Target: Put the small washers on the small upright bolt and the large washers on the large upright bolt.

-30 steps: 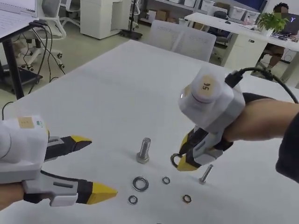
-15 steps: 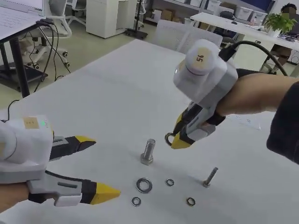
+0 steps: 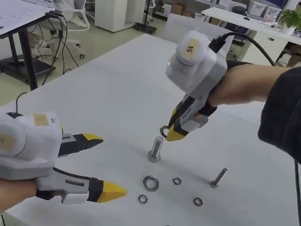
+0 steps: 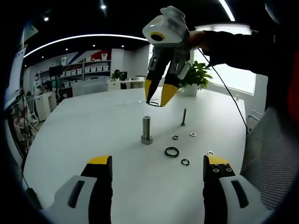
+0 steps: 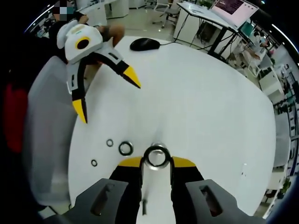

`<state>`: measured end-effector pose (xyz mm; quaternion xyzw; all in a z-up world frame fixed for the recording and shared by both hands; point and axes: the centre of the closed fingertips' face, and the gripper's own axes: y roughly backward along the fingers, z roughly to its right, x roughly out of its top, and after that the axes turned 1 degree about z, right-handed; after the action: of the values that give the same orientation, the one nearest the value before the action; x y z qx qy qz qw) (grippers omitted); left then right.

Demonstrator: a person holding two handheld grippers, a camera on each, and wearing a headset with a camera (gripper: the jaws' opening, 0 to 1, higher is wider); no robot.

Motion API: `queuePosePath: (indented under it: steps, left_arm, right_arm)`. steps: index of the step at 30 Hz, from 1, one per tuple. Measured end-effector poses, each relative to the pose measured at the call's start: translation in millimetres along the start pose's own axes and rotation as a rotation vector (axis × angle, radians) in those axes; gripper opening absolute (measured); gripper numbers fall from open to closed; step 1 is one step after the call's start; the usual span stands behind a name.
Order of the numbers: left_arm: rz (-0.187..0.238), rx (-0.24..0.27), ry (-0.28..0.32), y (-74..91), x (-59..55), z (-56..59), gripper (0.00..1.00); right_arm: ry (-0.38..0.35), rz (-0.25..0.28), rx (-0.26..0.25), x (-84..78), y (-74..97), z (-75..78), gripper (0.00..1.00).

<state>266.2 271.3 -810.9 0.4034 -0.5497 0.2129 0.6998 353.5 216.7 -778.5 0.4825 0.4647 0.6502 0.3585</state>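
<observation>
My right gripper [image 3: 168, 134] is shut on a large washer [image 3: 163, 130], held flat just above the top of the large upright bolt [image 3: 155, 149]. From the right gripper view the washer [image 5: 156, 156] sits between my jaws, over the bolt's end. A second large washer [image 3: 150, 182] lies on the table in front of the bolt, with small washers [image 3: 177, 181] [image 3: 142, 199] [image 3: 198, 201] around it. The small bolt [image 3: 218, 177] stands to the right. My left gripper [image 3: 106, 165] is open at the near left, holding nothing. In the left gripper view, the right gripper [image 4: 156, 95] hangs over the large bolt [image 4: 146, 130].
The white table [image 3: 108, 94] is bare to the far left and behind the bolts. A black mouse [image 5: 145, 44] lies on the table near the person. Desks, chairs and cables stand on the floor beyond the table's edge.
My right gripper has carried the large washer up and to the left, from beside the small bolt to just over the large bolt. The left gripper has stayed open in place.
</observation>
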Motion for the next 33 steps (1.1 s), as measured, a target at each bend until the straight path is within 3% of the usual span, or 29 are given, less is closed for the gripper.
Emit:
queuePosePath:
  steps: [10, 23, 33]
  left_arm:
    - [0.000, -0.001, -0.008, -3.4, -0.6, -1.6, 0.79]
    - [0.005, -0.013, -0.013, -7.7, -2.9, -0.1, 0.78]
    - [0.035, -0.021, -0.032, -8.3, -0.7, -0.3, 0.76]
  right_arm:
    - [0.002, -0.023, 0.026, -3.4, -15.8, 9.5, 0.23]
    - [0.004, -0.046, 0.046, -7.0, -24.9, 7.6, 0.23]
    - [-0.002, -0.056, 0.056, -7.9, -30.2, 7.5, 0.23]
